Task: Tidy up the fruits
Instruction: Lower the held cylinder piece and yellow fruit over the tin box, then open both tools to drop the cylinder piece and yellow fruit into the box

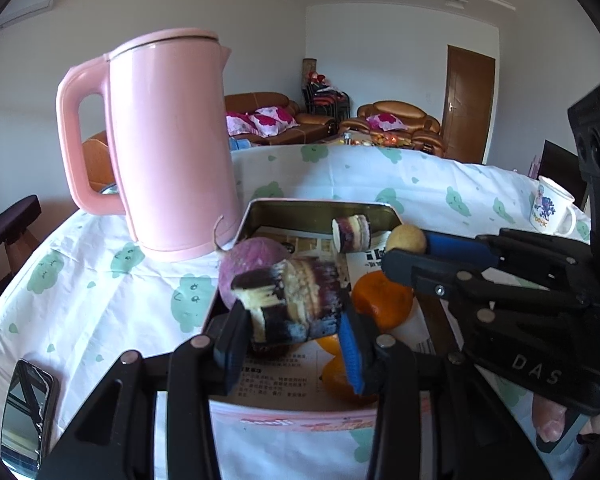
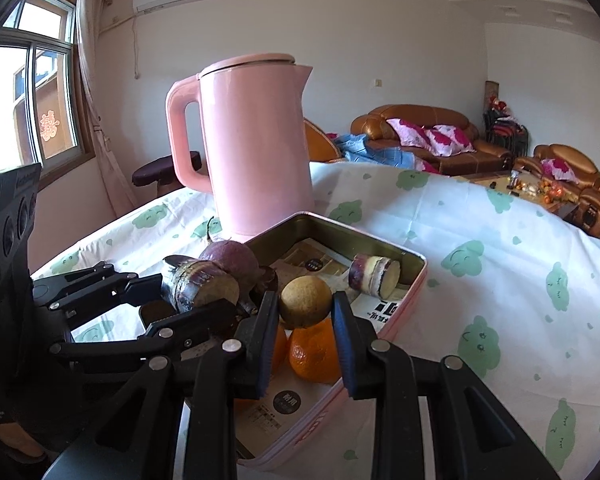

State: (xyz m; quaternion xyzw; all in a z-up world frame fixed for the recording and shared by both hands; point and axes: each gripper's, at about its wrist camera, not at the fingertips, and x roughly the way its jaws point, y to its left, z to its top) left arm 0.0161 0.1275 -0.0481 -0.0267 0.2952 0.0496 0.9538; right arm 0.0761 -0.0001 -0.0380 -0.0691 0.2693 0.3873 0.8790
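Note:
A pink-rimmed metal tin (image 1: 260, 210) (image 2: 414, 258) lined with printed paper holds oranges (image 1: 382, 300) (image 2: 314, 354), a purple round fruit (image 1: 248, 264) (image 2: 230, 258) and a short sugarcane piece (image 1: 352, 232) (image 2: 374, 274). My left gripper (image 1: 290, 336) (image 2: 180, 300) is shut on another purple sugarcane piece (image 1: 296, 300) (image 2: 198, 286) just above the tin. My right gripper (image 2: 306, 340) (image 1: 404, 246) is shut on a small yellow-brown round fruit (image 2: 306, 306) (image 1: 406, 240) above the oranges.
A tall pink kettle (image 1: 168, 140) (image 2: 256, 144) stands just behind the tin on the white cloth with green prints (image 2: 500, 280). A phone (image 1: 26, 412) lies at the near left. A white mug (image 1: 552, 206) stands at the far right.

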